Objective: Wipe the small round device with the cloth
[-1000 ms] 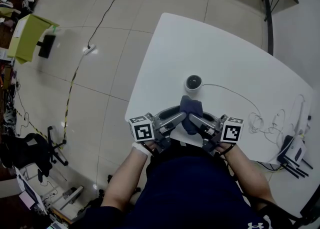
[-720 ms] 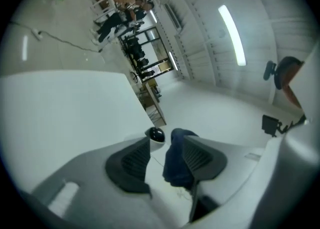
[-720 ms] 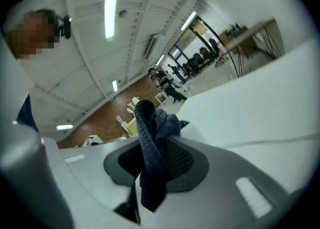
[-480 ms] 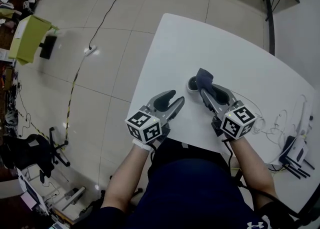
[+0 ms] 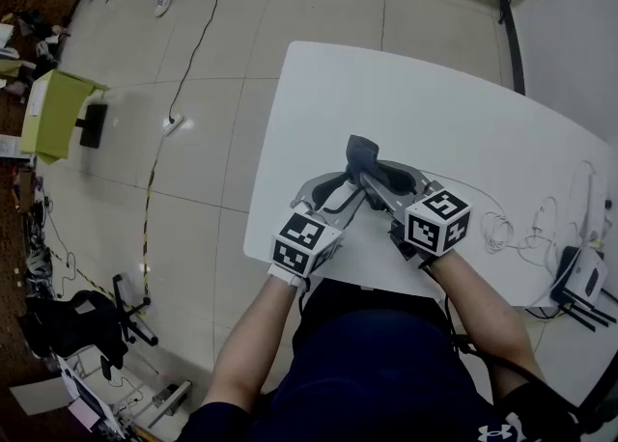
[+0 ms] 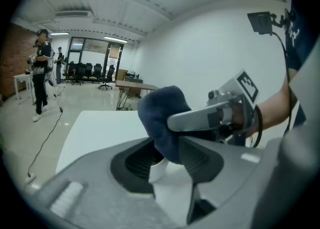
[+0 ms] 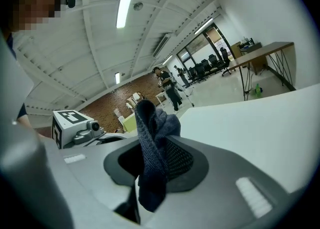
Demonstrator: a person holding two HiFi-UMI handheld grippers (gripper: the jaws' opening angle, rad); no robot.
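White table [image 5: 435,112] on tiled floor [image 5: 241,44]; right gripper [image 5: 379,179] clamps cloth [image 5: 362,151], left gripper [image 5: 338,189] jaws, apart, just closing round the device [image 6: 157,170].

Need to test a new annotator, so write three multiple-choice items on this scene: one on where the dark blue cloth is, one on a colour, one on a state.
1. Where is the dark blue knitted cloth?
A) between the jaws of the right gripper
B) spread on the floor
C) hanging off the table's edge

2. What colour is the rounded tabletop?
A) black
B) white
C) green

3. How does the cloth sit?
A) laid out flat
B) folded into a neat square
C) bunched, standing up out of the jaws

Answers:
1 A, the right gripper view shows the pads pinching it.
2 B, the head view shows a plain white top.
3 C, it rises crumpled above the pads.
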